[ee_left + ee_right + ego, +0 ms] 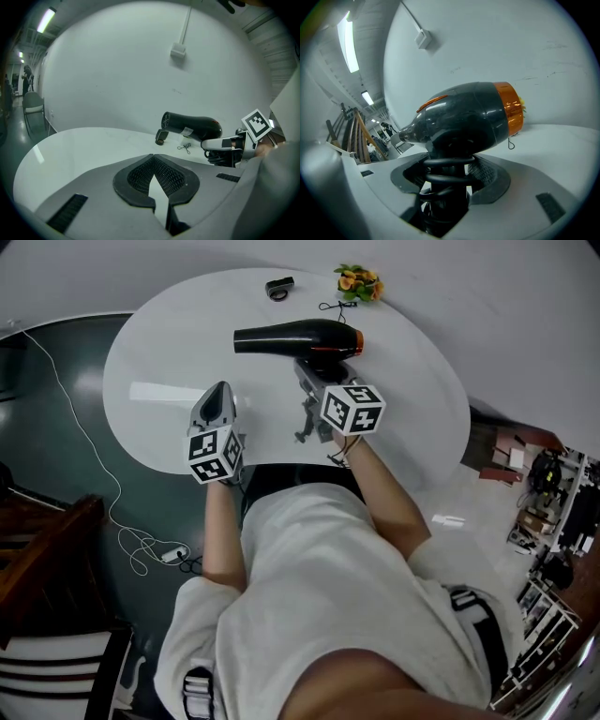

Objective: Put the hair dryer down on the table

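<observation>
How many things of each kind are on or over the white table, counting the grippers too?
Hair dryer: 1
Small black object: 1
Orange and green bunch, likely flowers: 1
Thin black wire loop: 1
Grippers: 2, the left gripper and the right gripper
Total: 6

Dim, cool light; fisheye-warped edges.

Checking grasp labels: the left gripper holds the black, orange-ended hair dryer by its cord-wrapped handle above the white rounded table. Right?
No: the right gripper holds the black, orange-ended hair dryer by its cord-wrapped handle above the white rounded table, as the right gripper view shows. The left gripper is shut and empty.
</observation>
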A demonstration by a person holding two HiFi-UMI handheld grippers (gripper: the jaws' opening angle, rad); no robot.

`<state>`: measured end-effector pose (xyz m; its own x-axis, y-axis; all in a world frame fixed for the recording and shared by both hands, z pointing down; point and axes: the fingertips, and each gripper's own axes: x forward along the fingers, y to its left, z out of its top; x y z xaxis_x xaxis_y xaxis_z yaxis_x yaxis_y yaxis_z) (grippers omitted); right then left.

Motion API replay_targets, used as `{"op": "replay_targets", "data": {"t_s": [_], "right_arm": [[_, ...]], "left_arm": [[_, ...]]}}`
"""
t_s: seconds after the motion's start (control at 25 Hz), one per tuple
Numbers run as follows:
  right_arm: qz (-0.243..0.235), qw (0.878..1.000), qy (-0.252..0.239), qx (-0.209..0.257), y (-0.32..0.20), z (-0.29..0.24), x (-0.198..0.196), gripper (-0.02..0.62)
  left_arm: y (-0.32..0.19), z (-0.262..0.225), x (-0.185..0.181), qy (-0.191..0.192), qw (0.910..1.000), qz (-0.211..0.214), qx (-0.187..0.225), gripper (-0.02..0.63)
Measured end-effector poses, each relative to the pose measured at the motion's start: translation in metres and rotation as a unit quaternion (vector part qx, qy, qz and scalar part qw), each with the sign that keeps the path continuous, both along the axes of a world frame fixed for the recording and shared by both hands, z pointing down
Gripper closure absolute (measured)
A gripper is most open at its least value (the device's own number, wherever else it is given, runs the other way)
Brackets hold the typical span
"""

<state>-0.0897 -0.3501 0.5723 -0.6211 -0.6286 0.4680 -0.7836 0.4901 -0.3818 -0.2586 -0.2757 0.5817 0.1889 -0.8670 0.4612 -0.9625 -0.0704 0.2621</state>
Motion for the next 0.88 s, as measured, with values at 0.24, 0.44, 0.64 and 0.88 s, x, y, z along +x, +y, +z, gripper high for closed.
{"op": "replay_targets", "data": {"t_s": [0.24,0.44,0.64,0.88], "right_arm": [[0.030,0.998,0.022,-0.042,-0.009,0.020,-0.002,0.351],[0.038,0.997,0.029,-0.063,-0.019,0.033,-0.010,0.351],[0.033,0.996,0.045,-0.075,-0.029,0.047,-0.019,0.351],[0.034,0.994,0.053,-0.091,-0.041,0.062,-0.027,0.351]], "left_arm": [[-0.003,0.007,-0.024,0.006,0.9998,-0.020,-0.001,0.589],[-0.010,0.006,-0.034,0.005,0.9998,-0.020,-0.002,0.589],[-0.018,0.009,-0.041,0.004,0.9998,-0.017,-0.010,0.589],[-0.029,0.014,-0.049,0.004,0.9998,-0.010,-0.016,0.589]]}}
